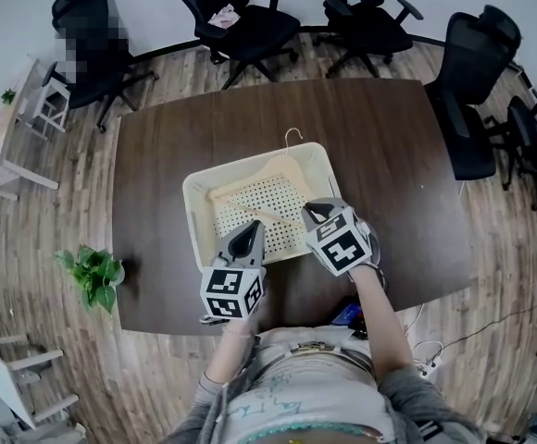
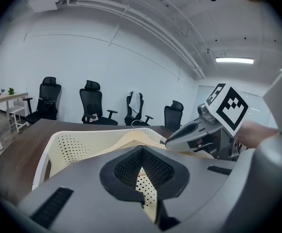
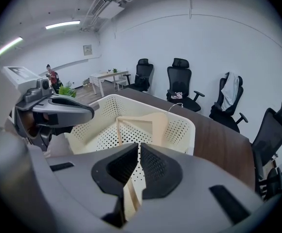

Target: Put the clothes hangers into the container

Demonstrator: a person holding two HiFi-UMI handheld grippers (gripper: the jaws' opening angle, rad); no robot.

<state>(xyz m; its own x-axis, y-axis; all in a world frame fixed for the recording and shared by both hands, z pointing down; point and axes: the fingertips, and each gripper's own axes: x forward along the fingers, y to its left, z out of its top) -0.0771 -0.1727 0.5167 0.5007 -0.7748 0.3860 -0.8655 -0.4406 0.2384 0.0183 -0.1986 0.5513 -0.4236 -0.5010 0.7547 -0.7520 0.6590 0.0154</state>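
Two grippers at the near rim of the cream perforated plastic basket (image 1: 191, 202): right gripper (image 1: 317, 213) clamps the pale wooden hanger (image 1: 241, 181), left gripper (image 1: 248, 234) pinched shut, empty; dark wooden tabletop (image 1: 157, 155) all round.

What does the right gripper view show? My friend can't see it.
The right gripper is shut on a wooden clothes hanger resting in a cream perforated basket on a dark table. The left gripper shows at the left; black office chairs stand behind.

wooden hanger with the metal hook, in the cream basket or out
In: the light wooden clothes hanger lies inside the cream perforated plastic basket, metal hook poking over its far rim.
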